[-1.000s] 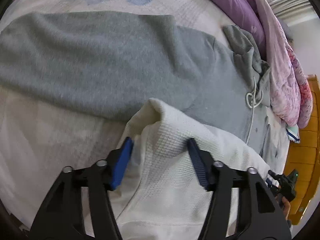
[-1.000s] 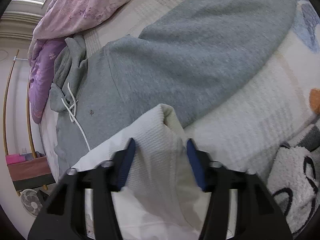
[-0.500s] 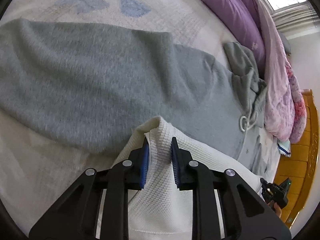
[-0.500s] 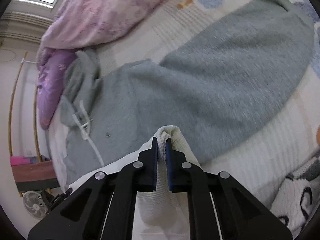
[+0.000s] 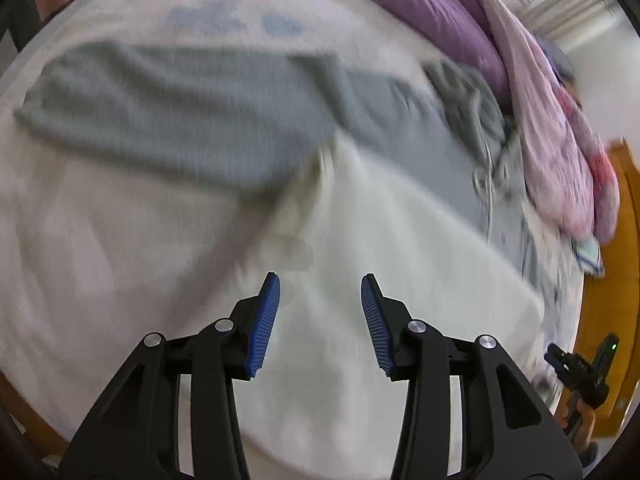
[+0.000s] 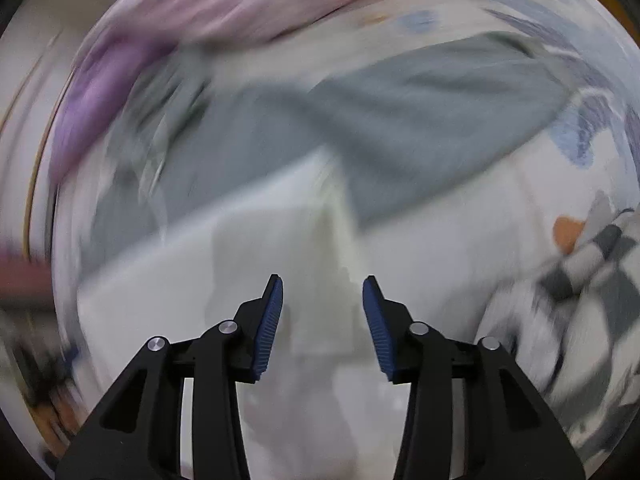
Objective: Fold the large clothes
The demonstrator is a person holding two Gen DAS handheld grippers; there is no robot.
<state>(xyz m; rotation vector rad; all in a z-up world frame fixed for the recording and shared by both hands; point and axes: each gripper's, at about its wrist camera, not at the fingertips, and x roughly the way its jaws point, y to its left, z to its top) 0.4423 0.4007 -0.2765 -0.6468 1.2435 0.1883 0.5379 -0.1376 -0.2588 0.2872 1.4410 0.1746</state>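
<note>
Left wrist view: left claw (image 5: 320,294), shut on the white garment (image 5: 400,248) half a second ago, now stands wide above it. Garment lies on the bed, overlapping the grey hoodie (image 5: 192,108). Right wrist view, blurred: right claw (image 6: 323,296) has released too; white garment (image 6: 248,264) below.

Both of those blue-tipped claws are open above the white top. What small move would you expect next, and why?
Probably a reach toward the next edge of the white waffle-knit top to grip it for another fold. The left gripper and right gripper both hang open with nothing between their fingers, and the top lies loose across the grey hooded sweatshirt. The blur hides details.
</note>
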